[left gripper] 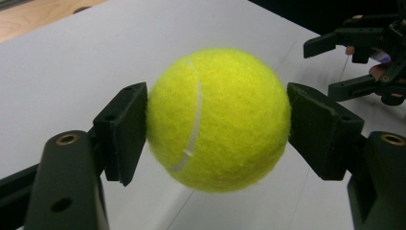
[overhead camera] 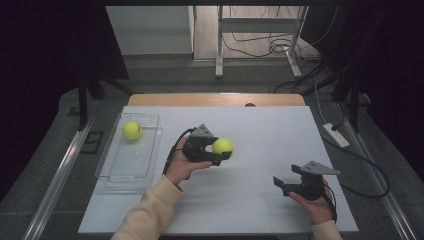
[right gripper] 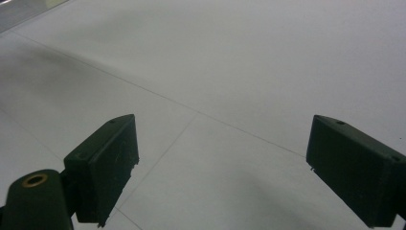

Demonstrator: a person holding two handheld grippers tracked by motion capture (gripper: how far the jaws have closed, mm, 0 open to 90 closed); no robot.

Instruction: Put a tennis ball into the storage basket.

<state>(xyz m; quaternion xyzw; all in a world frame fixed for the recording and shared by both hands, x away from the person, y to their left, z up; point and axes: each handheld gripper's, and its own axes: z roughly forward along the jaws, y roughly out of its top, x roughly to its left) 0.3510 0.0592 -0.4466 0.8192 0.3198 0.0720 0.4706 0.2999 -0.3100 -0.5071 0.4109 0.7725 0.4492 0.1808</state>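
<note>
My left gripper holds a yellow tennis ball above the middle of the white table sheet. In the left gripper view the ball sits squeezed between both black pads, lifted off the sheet. A second tennis ball lies in the far end of a clear plastic tray at the left. My right gripper hovers low at the front right, open, with nothing between its jaws; its pads frame bare sheet. It also appears far off in the left gripper view.
The table's wooden far edge shows beyond the sheet. On the floor behind lie cables, a metal desk frame and a white power strip to the right. Dark curtains flank both sides.
</note>
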